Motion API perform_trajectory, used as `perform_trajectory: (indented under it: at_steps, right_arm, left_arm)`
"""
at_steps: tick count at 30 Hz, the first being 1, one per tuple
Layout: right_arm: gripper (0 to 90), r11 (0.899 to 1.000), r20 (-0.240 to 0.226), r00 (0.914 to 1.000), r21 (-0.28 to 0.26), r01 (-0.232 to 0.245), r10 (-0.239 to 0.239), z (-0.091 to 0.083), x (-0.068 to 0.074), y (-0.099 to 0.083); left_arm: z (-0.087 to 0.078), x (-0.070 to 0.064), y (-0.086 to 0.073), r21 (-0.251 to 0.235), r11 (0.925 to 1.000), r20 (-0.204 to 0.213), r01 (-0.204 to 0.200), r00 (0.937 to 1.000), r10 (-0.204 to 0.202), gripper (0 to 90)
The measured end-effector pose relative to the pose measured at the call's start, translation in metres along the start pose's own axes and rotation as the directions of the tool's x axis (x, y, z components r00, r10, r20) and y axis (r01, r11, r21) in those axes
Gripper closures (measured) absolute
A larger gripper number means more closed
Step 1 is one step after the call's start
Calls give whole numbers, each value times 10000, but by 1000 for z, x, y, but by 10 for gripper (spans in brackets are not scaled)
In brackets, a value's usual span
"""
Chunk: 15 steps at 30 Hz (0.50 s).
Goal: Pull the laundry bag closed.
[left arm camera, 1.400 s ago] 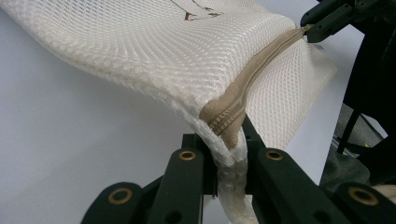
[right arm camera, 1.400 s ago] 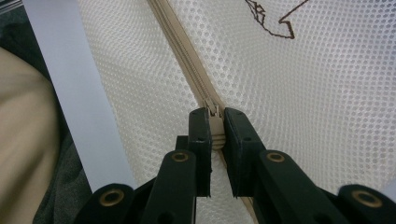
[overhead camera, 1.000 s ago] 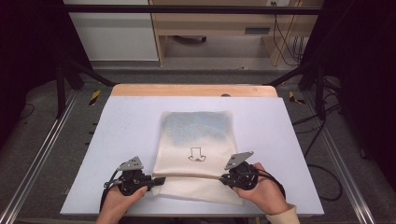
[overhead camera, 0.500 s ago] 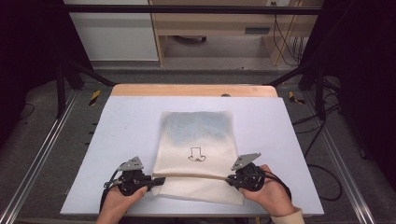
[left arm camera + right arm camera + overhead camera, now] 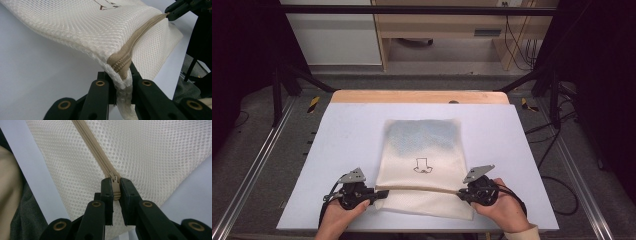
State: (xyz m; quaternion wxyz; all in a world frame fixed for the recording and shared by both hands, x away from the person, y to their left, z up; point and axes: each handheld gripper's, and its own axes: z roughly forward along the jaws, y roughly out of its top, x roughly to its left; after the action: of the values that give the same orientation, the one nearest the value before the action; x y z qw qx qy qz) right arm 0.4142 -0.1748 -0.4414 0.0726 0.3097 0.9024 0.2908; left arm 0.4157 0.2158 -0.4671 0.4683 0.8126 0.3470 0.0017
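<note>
A cream mesh bag (image 5: 424, 145) lies flat at the table's middle, with something bluish inside its far half and a small dark drawing on it. A tan zipper (image 5: 422, 189) runs across its near end. My left gripper (image 5: 382, 194) is shut on the bag's left corner at the zipper's end (image 5: 122, 75). My right gripper (image 5: 460, 194) is shut on the zipper pull (image 5: 115, 190) at the bag's right side. The left gripper view also has the right gripper (image 5: 170, 15) at the zipper's far end. The zipper (image 5: 92, 142) is taut between the two.
The bag rests on a white table (image 5: 347, 135) with a wooden strip (image 5: 419, 96) along the far edge. Metal rails (image 5: 257, 170) run along both sides, and cables (image 5: 557, 185) lie on the floor at the right. A cabinet and wooden shelf stand beyond.
My right gripper has slid a little to the right along the bag's near end with the zipper pull in it. The left gripper has stayed put.
</note>
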Motion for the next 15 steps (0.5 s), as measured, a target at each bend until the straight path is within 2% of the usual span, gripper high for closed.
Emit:
perform_trajectory:
  at_steps: [15]
  right_arm:
    - [818, 9991, 164, 9990, -38, -411, 412, -6, -7, -15]
  left_arm:
    - [-2, 0, 1, -26, 10000, -15, -40, 10000, 40, 835]
